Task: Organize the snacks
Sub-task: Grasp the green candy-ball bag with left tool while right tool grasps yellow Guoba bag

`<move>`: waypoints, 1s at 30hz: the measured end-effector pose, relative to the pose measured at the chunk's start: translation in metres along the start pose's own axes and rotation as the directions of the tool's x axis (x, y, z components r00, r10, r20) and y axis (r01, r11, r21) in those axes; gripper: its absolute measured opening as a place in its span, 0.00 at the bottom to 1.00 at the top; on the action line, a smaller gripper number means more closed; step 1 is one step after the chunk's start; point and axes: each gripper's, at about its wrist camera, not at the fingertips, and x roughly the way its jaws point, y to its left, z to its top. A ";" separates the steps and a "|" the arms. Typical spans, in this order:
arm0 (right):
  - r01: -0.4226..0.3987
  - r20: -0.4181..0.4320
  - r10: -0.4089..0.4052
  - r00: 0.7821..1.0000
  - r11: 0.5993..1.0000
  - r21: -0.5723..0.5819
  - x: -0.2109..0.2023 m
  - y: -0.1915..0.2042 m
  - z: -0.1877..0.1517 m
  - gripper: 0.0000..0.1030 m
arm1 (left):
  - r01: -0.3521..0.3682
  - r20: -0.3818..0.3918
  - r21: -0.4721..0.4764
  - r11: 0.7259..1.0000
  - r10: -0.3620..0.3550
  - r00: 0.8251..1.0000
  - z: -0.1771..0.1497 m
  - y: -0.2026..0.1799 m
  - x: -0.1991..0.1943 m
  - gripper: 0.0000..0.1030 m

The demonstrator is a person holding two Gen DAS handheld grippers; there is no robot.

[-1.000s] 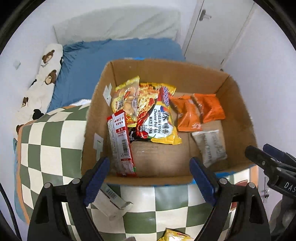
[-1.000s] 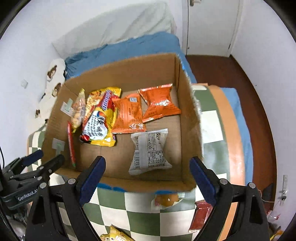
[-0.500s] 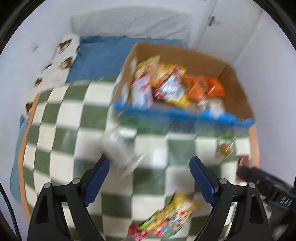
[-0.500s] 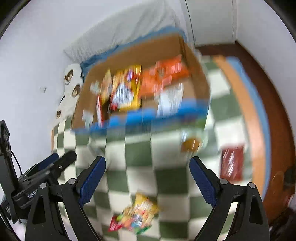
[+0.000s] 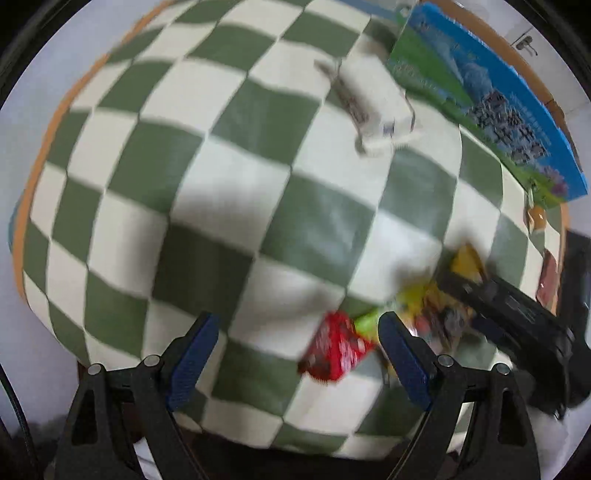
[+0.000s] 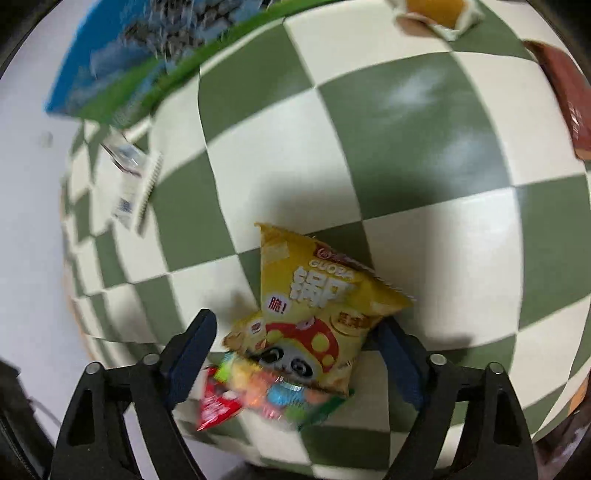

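A yellow mushroom-print snack bag lies on the green-and-white checked blanket, partly on top of a colourful candy packet with a red end. My right gripper points down over them. Its jaws are closing with the yellow bag between them; the left pad stands clear of the bag. In the left wrist view, my left gripper hangs open above the blanket. The candy packet's red end sits near its right finger. The right gripper shows as a dark shape beside the yellow bag.
The cardboard box's blue and green printed side rises at the blanket's far edge. A white packet lies in front of it. A small orange bun packet and a dark red packet lie further right.
Both grippers left their place above the open box and dropped low over the blanket. The right gripper's jaws have narrowed, now straddling the yellow bag.
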 end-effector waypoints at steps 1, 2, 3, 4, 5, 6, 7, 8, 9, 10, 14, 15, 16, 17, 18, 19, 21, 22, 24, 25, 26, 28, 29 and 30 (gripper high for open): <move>0.036 0.010 -0.036 0.999 0.999 -0.023 0.003 0.004 -0.002 0.72 | 0.020 -0.014 -0.004 1.000 -0.020 1.000 -0.004 0.000 0.001 0.86; 0.066 0.028 -0.064 0.998 0.996 -0.059 0.004 0.007 -0.004 0.66 | 0.046 -0.036 -0.009 0.999 -0.046 0.998 -0.012 -0.003 0.002 0.86; 0.078 0.043 -0.074 0.996 0.992 -0.099 0.003 0.009 -0.007 0.54 | 0.067 -0.054 -0.010 0.998 -0.067 0.996 -0.017 -0.007 0.004 0.86; 0.085 0.058 -0.078 0.995 0.987 -0.135 0.000 0.010 -0.010 0.50 | 0.102 -0.082 -0.015 0.995 -0.103 0.991 -0.022 -0.011 0.007 0.86; 0.090 0.061 -0.080 0.995 0.981 -0.173 -0.004 0.008 -0.013 0.50 | 0.135 -0.113 -0.019 0.991 -0.136 0.984 -0.028 -0.018 0.011 0.86; 0.107 0.065 -0.096 0.993 0.974 -0.199 -0.008 0.003 -0.015 0.48 | 0.165 -0.137 -0.023 0.986 -0.167 0.976 -0.031 -0.024 0.015 0.86; 0.125 0.073 -0.112 0.991 0.969 -0.215 -0.013 -0.002 -0.017 0.47 | 0.195 -0.169 -0.030 0.980 -0.197 0.966 -0.034 -0.033 0.021 0.86; 0.141 0.079 -0.125 0.989 0.962 -0.235 -0.019 -0.010 -0.019 0.47 | 0.210 -0.188 -0.033 0.977 -0.212 0.959 -0.035 -0.042 0.024 0.86; 0.152 0.081 -0.136 0.987 0.956 -0.252 -0.024 -0.018 -0.020 0.47 | 0.239 -0.215 -0.046 0.970 -0.243 0.946 -0.036 -0.050 0.031 0.86; 0.169 0.085 -0.152 0.985 0.949 -0.267 -0.032 -0.028 -0.023 0.47 | 0.249 -0.230 -0.058 0.967 -0.256 0.939 -0.036 -0.057 0.037 0.86; 0.222 0.108 -0.199 0.974 0.938 -0.265 -0.053 -0.067 -0.028 0.47 | 0.278 -0.273 -0.137 0.951 -0.306 0.912 -0.025 -0.078 0.068 0.86; 0.218 0.105 -0.198 0.975 0.943 -0.249 -0.057 -0.076 -0.029 0.47 | 0.278 -0.276 -0.157 0.948 -0.312 0.909 -0.020 -0.080 0.075 0.85; 0.212 0.105 -0.193 0.976 0.950 -0.231 -0.060 -0.086 -0.029 0.47 | 0.273 -0.269 -0.179 0.945 -0.314 0.910 -0.016 -0.083 0.084 0.84; 0.206 0.105 -0.187 0.977 0.956 -0.211 -0.062 -0.095 -0.030 0.47 | 0.259 -0.266 -0.186 0.948 -0.302 0.915 -0.014 -0.085 0.089 0.79; 0.195 0.102 -0.178 0.979 0.962 -0.190 -0.063 -0.102 -0.030 0.48 | 0.240 -0.254 -0.178 0.954 -0.280 0.926 -0.011 -0.087 0.093 0.69; 0.178 0.096 -0.163 0.982 0.969 -0.170 -0.064 -0.107 -0.030 0.48 | 0.225 -0.245 -0.162 0.961 -0.260 0.934 -0.012 -0.088 0.095 0.62; 0.155 0.090 -0.143 0.986 0.978 -0.142 -0.065 -0.118 -0.033 0.48 | 0.188 -0.230 -0.084 0.979 -0.202 0.952 -0.013 -0.095 0.098 0.54; 0.152 0.089 -0.140 0.986 0.978 -0.141 -0.065 -0.121 -0.035 0.48 | 0.170 -0.221 -0.015 0.985 -0.170 0.960 -0.013 -0.100 0.097 0.53; 0.146 0.068 -0.137 0.988 0.976 -0.160 -0.061 -0.125 -0.038 0.48 | 0.132 -0.192 0.124 0.983 -0.106 0.976 -0.019 -0.114 0.092 0.53; 0.143 0.051 -0.136 0.989 0.973 -0.181 -0.059 -0.126 -0.042 0.48 | 0.112 -0.179 0.187 0.976 -0.078 0.981 -0.023 -0.120 0.090 0.53; 0.144 0.035 -0.140 0.990 0.968 -0.205 -0.061 -0.130 -0.045 0.48 | 0.095 -0.171 0.240 0.966 -0.054 0.984 -0.028 -0.125 0.088 0.53; 0.145 0.011 -0.147 0.989 0.959 -0.245 -0.060 -0.132 -0.053 0.48 | 0.056 -0.161 0.369 0.928 0.004 0.987 -0.045 -0.135 0.087 0.53; 0.146 -0.004 -0.153 0.988 0.952 -0.269 -0.059 -0.132 -0.057 0.48 | 0.041 -0.154 0.403 0.914 0.023 0.988 -0.051 -0.138 0.087 0.53; 0.147 -0.011 -0.157 0.988 0.947 -0.285 -0.058 -0.133 -0.062 0.48 | 0.031 -0.148 0.430 0.902 0.037 0.988 -0.057 -0.139 0.089 0.53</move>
